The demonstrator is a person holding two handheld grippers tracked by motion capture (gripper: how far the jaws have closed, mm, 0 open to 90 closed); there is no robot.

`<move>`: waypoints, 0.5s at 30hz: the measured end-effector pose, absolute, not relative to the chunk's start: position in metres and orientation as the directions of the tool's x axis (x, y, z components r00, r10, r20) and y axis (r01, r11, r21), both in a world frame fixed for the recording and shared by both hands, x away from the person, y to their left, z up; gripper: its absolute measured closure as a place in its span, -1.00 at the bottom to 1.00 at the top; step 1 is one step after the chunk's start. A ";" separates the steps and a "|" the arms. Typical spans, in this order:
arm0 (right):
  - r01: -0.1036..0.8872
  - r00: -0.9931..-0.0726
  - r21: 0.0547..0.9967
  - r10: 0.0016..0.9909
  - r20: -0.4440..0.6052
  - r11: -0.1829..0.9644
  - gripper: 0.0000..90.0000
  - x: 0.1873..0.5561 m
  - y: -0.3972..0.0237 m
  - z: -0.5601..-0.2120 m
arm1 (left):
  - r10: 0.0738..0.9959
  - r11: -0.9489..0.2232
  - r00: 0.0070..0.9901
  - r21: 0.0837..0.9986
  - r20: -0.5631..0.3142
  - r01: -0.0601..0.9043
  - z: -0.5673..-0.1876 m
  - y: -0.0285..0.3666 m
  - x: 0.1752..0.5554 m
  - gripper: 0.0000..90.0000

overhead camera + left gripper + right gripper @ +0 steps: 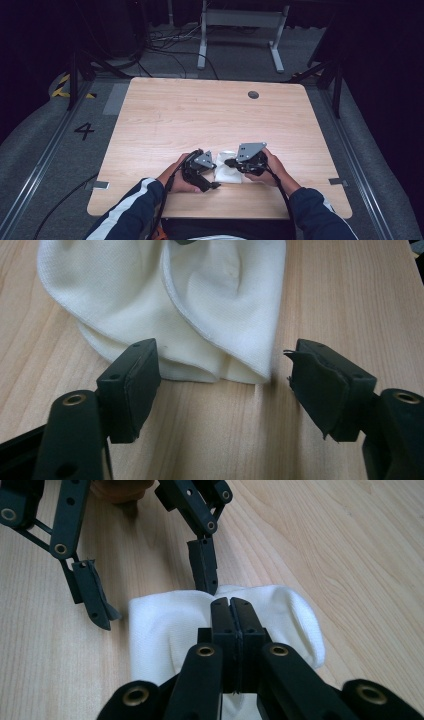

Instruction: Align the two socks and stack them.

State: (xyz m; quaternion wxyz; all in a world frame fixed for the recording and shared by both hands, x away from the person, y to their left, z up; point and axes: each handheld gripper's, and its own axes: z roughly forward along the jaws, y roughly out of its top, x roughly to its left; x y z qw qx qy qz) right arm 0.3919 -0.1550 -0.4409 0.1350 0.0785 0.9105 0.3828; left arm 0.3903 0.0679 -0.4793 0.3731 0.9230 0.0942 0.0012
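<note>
A white cloth (227,172) lies bunched and folded on the wooden table (200,115), near its front edge between both hands. My right gripper (228,163) comes in from the right, and in the right gripper view its jaws (231,605) are shut over the cloth (165,625). The folds gather toward the tips, so it seems to pinch the cloth there. My left gripper (215,176) sits at the cloth's left side. Its jaws (225,385) stand wide open just short of the cloth's near edge (215,340), with only bare wood between them. The same left gripper (157,600) is visible across the cloth.
A round grommet (253,94) is set in the table's far side. Beyond the table stand a grey metal frame (240,20) and loose cables (165,45) on the floor. A "4" (84,131) is marked on the floor at left.
</note>
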 end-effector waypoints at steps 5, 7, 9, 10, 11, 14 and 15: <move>0.021 -0.937 0.737 0.270 -0.221 0.675 1.00 0.392 -0.156 -0.433 | 0.170 -0.704 0.983 0.690 -0.067 0.169 -0.480 0.069 0.391 -0.32; 0.016 -0.929 0.754 0.287 -0.231 0.657 1.00 0.395 -0.157 -0.427 | 0.171 -0.703 0.983 0.690 -0.070 0.171 -0.480 0.069 0.391 -0.32; 0.020 -0.923 0.766 0.306 -0.233 0.643 1.00 0.400 -0.158 -0.424 | 0.170 -0.702 0.983 0.691 -0.072 0.173 -0.480 0.069 0.391 -0.32; 0.024 -0.921 0.766 0.313 -0.234 0.643 1.00 0.402 -0.158 -0.424 | 0.167 -0.701 0.983 0.692 -0.074 0.171 -0.480 0.069 0.392 -0.32; 0.030 -0.916 0.766 0.325 -0.236 0.642 1.00 0.405 -0.157 -0.425 | 0.170 -0.699 0.982 0.693 -0.078 0.177 -0.480 0.069 0.392 -0.32; 0.064 -0.903 0.757 0.362 -0.234 0.650 1.00 0.416 -0.154 -0.433 | 0.170 -0.703 0.982 0.689 -0.080 0.177 -0.479 0.069 0.392 -0.32; 0.076 -0.899 0.752 0.372 -0.232 0.654 1.00 0.420 -0.153 -0.436 | 0.170 -0.707 0.982 0.684 -0.084 0.181 -0.478 0.069 0.392 -0.32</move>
